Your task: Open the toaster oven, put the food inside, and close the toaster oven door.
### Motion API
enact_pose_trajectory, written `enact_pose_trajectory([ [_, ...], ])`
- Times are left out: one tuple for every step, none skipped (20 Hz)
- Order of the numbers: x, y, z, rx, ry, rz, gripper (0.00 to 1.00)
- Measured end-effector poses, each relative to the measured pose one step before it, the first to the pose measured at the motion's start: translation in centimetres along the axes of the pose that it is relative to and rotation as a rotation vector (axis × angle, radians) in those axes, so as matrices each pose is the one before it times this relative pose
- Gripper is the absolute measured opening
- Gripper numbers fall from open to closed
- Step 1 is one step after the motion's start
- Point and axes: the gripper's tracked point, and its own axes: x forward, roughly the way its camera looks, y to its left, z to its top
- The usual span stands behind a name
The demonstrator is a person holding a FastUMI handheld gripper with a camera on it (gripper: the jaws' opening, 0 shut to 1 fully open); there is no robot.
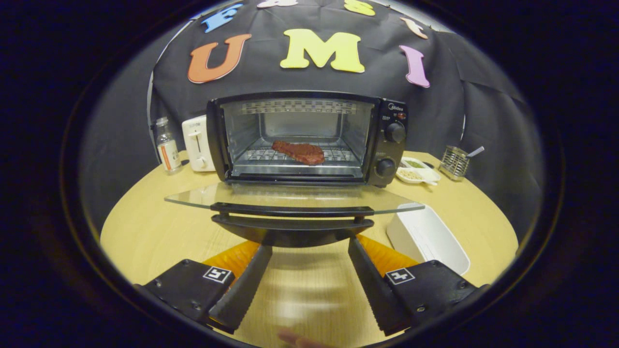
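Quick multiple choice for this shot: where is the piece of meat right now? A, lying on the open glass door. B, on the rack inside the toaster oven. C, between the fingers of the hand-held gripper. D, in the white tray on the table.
B: the piece of meat lies on the wire rack inside the toaster oven, whose glass door hangs open just ahead of the open, empty hand-held gripper.

door [295, 197]: glossy glass | table [145, 227]: smooth wood | rack [290, 155]: metal wire

I'm in a mock kitchen booth: a black toaster oven [309, 140], white pop-up toaster [197, 144] and wire utensil holder [454, 163] share my round wooden table [145, 227].
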Motion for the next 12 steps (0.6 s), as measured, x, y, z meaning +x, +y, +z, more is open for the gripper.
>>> enact_pose_trajectory([
  [0.060,-0.125,0.510,-0.00393,-0.00522,-0.00575,1.00],
  [-0.009,-0.173,0.459,-0.00206,-0.00566,-0.00474,1.00],
  [0.123,0.088,0.659,-0.00103,-0.00653,-0.00479,1.00],
  [0.059,0.062,0.705,-0.00434,-0.01098,-0.00260,1.00],
  [0.066,-0.092,0.656,-0.00651,-0.00944,-0.00567,1.00],
  [-0.031,-0.017,0.698,-0.00652,-0.01272,-0.00553,1.00],
  [-0.008,-0.035,0.865,-0.00889,-0.01137,-0.00282,1.00],
  [0.045,0.065,0.727,-0.00412,-0.01115,-0.00274,1.00],
  [0.018,-0.105,0.619,0.00421,-0.00400,-0.00443,1.00],
  [0.085,0.054,0.513,0.01005,0.00127,0.00412,1.00],
  [0.062,0.161,0.682,0.01059,0.00373,0.00633,1.00],
  [0.037,-0.005,0.833,0.00910,-0.00133,0.00279,1.00],
])
